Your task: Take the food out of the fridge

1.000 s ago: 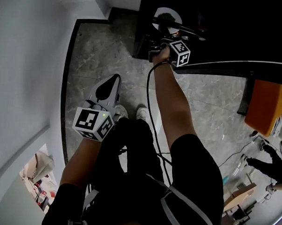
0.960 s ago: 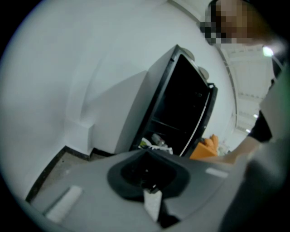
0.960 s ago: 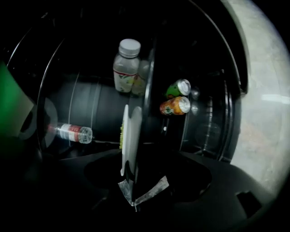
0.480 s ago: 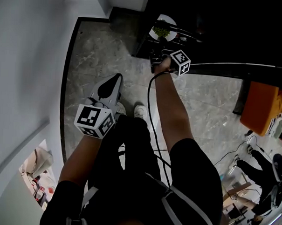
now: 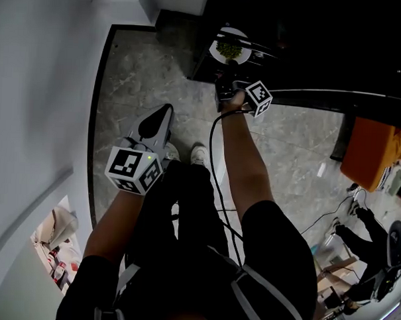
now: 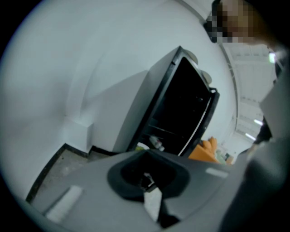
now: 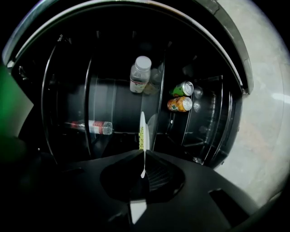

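left gripper (image 5: pixel 163 112) is squeezed shut with nothing in it; it hangs over the grey stone floor (image 5: pixel 151 68), well apart from the fridge (image 6: pixel 156 95), with its tip toward the fridge's open front; it is grey and smooth, with a cube of black and white squares at its back

right gripper (image 7: pixel 144 156) is right at the fridge's open front; its jaws have just been closing and now pinch the near rim of a plate (image 5: pixel 239 57); the plate is white, round, thin and looks hard and slippery; it sticks straight out ahead of the jaws, into the fridge; small bumpy green food (image 5: pixel 228 48) sits in a pile on it; i cannot tell if the plate rests on a shelf

deeper in the fridge are a clear plastic bottle (image 7: pixel 139 74) with a white cap, another bottle lying down (image 7: pixel 93 127), and two shiny round cans (image 7: pixel 181 96); the shelves look like dark, thin wire

the right hand is much the nearer one; i think the next move is to pull the plate straight back out of the fridge and keep it flat, since only one edge is pinched and the food could slide off
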A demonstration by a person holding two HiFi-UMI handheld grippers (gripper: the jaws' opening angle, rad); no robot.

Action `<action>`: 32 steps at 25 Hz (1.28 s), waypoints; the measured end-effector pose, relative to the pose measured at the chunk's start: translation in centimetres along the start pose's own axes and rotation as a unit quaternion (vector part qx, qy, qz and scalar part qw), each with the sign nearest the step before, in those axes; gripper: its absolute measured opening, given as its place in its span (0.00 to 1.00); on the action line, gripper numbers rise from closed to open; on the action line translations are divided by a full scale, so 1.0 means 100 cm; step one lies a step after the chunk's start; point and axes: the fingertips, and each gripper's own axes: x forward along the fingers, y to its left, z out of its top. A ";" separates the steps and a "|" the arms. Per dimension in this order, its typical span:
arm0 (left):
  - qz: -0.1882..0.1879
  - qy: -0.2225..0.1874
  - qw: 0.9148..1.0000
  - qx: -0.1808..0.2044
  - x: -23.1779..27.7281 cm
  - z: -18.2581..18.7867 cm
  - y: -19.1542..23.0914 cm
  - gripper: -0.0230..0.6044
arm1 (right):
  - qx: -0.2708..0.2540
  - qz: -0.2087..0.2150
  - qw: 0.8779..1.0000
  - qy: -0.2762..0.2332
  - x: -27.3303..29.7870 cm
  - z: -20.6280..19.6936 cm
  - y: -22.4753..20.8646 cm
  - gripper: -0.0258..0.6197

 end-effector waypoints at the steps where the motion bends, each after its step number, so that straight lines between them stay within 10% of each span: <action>1: 0.001 -0.001 1.000 0.001 0.000 0.003 0.000 0.04 | 0.001 0.004 1.000 0.001 -0.004 -0.001 0.001 0.05; 14: -0.011 -0.004 0.999 0.053 0.001 0.052 -0.055 0.04 | 0.021 0.015 0.999 0.045 -0.145 -0.033 0.046 0.05; 32: -0.014 -0.038 0.995 0.093 -0.068 0.196 -0.159 0.04 | 0.007 0.020 0.997 0.081 -0.320 -0.053 0.334 0.05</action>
